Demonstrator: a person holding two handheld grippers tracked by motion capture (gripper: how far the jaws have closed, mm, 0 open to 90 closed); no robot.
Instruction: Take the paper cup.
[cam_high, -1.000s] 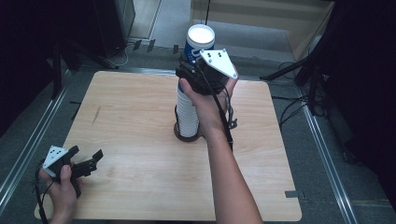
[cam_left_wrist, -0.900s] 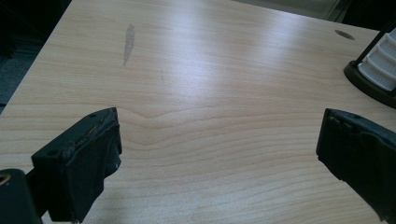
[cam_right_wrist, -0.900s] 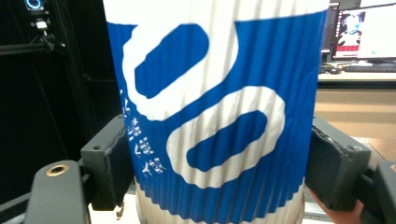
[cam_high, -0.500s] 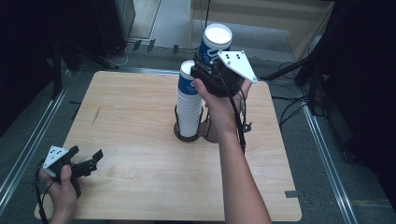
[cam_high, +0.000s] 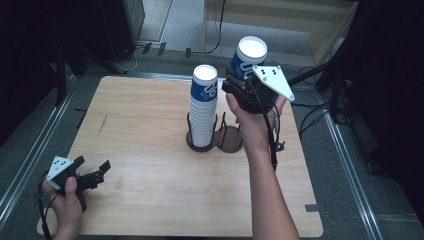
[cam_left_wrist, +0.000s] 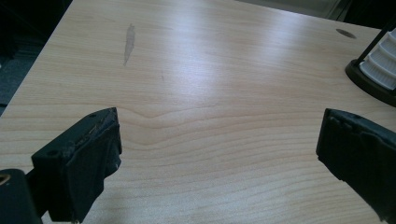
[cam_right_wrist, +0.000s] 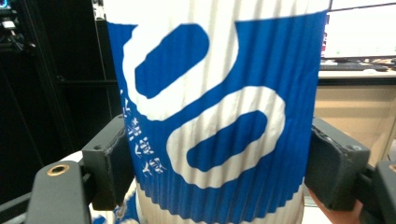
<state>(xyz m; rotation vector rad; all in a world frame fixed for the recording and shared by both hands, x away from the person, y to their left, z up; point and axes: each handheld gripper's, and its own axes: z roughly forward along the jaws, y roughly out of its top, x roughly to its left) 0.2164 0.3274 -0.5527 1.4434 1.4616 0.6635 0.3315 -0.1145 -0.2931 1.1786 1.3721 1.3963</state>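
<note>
Clamping right tool (cam_high: 239, 80) on blue-white ribbed paper cup (cam_high: 248, 61), aloft beside cup stack (cam_high: 203, 111); light, crushable, so grip mid-wall gently. Left tool (cam_high: 95, 172) apart, empty, low over worktop (cam_high: 150, 165).

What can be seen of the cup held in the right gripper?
The cup is a ribbed paper cup, blue with bold white lettering and a white band at its foot, its inside white where the high view looks into its open top. It is roughly upright, leaning slightly, held in the air above the table's far edge, to the right of the stack of cups and clear of it. The right gripper is shut on its sides, one black pad each side.
</note>
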